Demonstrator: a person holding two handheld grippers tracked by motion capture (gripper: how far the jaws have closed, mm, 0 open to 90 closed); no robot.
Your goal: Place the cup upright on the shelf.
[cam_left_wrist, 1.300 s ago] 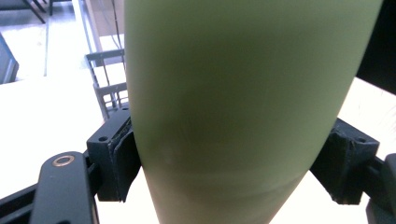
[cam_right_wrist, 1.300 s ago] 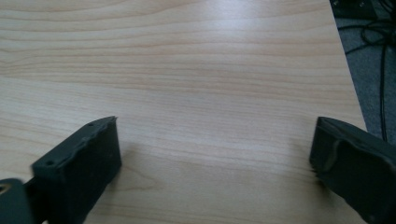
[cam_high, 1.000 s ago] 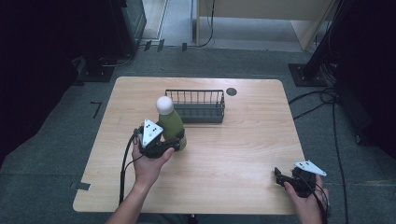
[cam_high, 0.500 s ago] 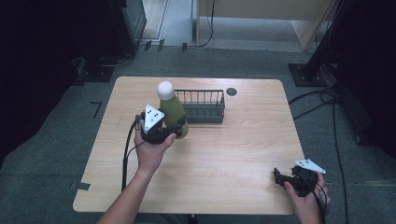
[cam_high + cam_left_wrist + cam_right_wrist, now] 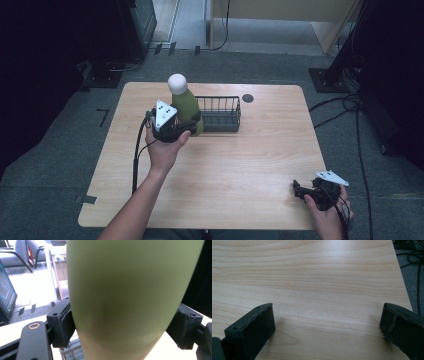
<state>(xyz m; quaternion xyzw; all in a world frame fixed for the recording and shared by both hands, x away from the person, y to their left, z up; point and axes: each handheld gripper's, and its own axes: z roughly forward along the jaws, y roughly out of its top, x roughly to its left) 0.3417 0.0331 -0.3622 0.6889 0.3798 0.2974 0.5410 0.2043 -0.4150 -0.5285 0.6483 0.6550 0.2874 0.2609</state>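
Your left gripper (image 5: 187, 125) clamped the green bottle (image 5: 186, 106) upright between its pads, just beside the wire basket's (image 5: 222, 116) left end. Since a second ago, you carried it up and toward the basket; your right gripper (image 5: 299, 190) stayed wide and empty near the table's (image 5: 250, 160) corner.

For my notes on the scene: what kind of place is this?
Probably a lab or test room: a bare wooden table on grey carpet, loose cables on the floor, dark equipment stands around.

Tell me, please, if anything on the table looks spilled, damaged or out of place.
Nothing stands out. The left tongs hold the green bottle upright beside the wire basket; no spill or damage shows on the table.
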